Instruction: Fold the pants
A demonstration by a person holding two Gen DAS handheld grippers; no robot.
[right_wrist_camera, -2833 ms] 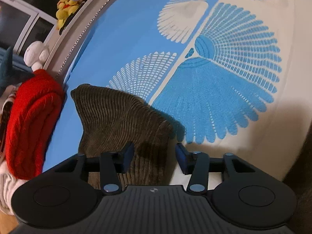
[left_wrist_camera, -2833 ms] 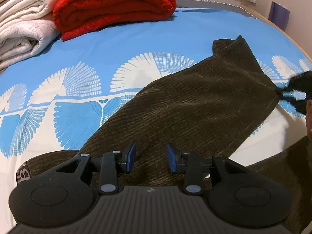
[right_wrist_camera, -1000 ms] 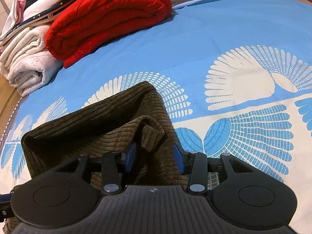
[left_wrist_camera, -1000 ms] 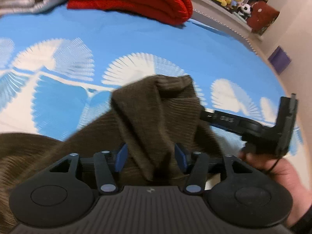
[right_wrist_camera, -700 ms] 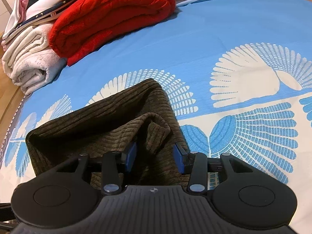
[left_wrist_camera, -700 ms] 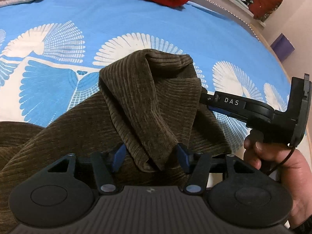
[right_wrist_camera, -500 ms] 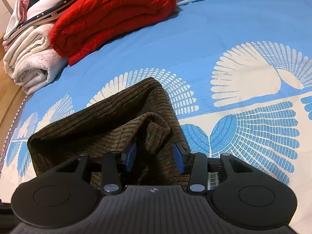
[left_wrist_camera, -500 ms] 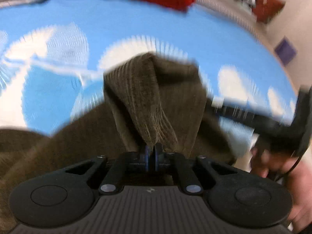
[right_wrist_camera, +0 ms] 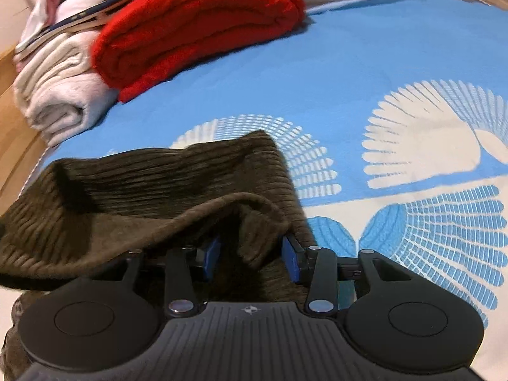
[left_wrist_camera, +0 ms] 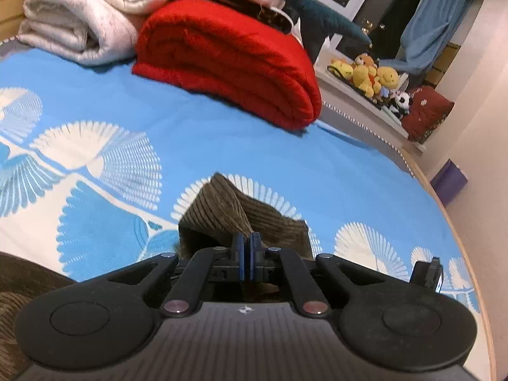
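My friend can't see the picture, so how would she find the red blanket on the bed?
Start at the blue bedspread with white fan shapes and look to its far edge, where folded bedding is piled. The red blanket lies there, rolled into a thick bundle, beside a folded white blanket. It is the only bright red thing on the bed; the corduroy pants are dark brown.

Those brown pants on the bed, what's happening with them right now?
A person is folding the brown corduroy pants on a blue and white bedspread. The left gripper is clamped shut on a raised fold of the fabric. The right gripper is open, its fingers either side of another bunched edge, not yet closed.
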